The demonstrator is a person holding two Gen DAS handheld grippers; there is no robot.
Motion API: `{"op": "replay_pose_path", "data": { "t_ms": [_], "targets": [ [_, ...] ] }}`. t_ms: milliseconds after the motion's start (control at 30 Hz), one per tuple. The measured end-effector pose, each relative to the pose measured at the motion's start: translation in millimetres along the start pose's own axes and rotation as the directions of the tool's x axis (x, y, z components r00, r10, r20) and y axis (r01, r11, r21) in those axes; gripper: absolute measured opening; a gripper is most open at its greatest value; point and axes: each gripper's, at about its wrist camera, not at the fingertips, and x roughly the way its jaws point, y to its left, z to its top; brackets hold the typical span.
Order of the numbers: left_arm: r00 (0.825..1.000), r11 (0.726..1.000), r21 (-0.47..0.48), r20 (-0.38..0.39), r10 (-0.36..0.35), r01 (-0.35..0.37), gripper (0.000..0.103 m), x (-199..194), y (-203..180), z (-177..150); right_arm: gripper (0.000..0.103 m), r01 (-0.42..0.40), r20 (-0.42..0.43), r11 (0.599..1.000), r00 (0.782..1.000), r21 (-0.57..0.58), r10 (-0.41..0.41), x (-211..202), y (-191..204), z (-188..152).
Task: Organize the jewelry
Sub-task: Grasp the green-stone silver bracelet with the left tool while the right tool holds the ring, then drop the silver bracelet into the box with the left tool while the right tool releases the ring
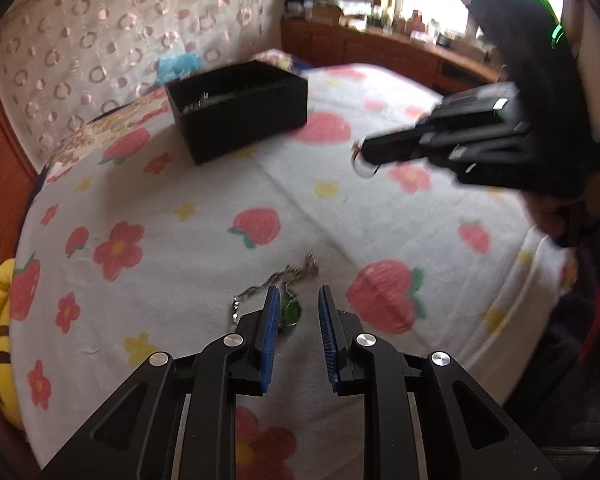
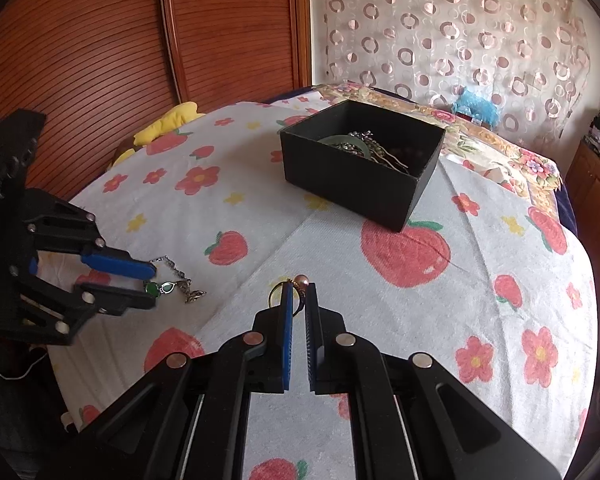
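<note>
Both tongs are held over a bed covered with a white blanket (image 2: 380,312) printed with strawberries and flowers, each tilted steeply down toward the fabric. The left tongs (image 1: 299,300) point nose-down at a silver chain necklace with a green pendant (image 1: 290,309) lying on the blanket at the near edge of the bed; their blue pads (image 1: 271,322) stand apart on either side of the pendant, released, with nothing pinched between them. In the right wrist view these same tongs (image 2: 151,283) come in from the left, one finger above the other, their tips just at the green pendant (image 2: 153,289) while the chain (image 2: 186,286) trails off to the right across the fabric. The right tongs (image 2: 299,294) are clenched on a gold ring with a pinkish pearl (image 2: 298,282), which pokes out above the almost closed blue pads. From the left wrist view the right tongs (image 1: 362,160) hang in the air above the blanket, reaching in from the right, the ring (image 1: 363,167) dangling blurred at their tip. A black open box (image 2: 360,188) sits farther back on the bed, well apart from both tongs, with a tangle of jewelry (image 2: 364,146) already inside, including a pale green bangle.
</note>
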Motion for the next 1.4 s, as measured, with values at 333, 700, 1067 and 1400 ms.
{"op": "replay_pose_path", "data": {
  "t_ms": [333, 700, 1067, 1400],
  "targets": [
    [0.999, 1.000, -0.025, 0.043, -0.016, 0.017, 0.005, -9.7, 3.6, -0.5, 0.007, 0.004, -0.001, 1.000, 1.000, -0.009, -0.004, -3.5, 2.7, -2.0],
    [0.983, 0.998, -0.059, 0.185, -0.013, 0.024, 0.005, -43.0, 20.9, 46.7, 0.007, 0.026, 0.056, 1.000, 0.998, -0.011, -0.025, -18.1, -11.0, 27.1],
    [0.964, 0.997, -0.081, 0.265, 0.028, -0.006, 0.005, -43.4, 47.7, 105.4, 0.007, 0.071, 0.090, 0.997, 0.993, 0.011, -0.071, -0.1, -46.7, 75.9],
    [0.964, 0.992, -0.124, 0.259, 0.063, -0.032, 0.005, -15.9, 73.2, 154.6, 0.007, 0.054, 0.077, 0.994, 0.995, 0.097, -0.062, 35.5, -81.1, 96.5]
  ]
}}
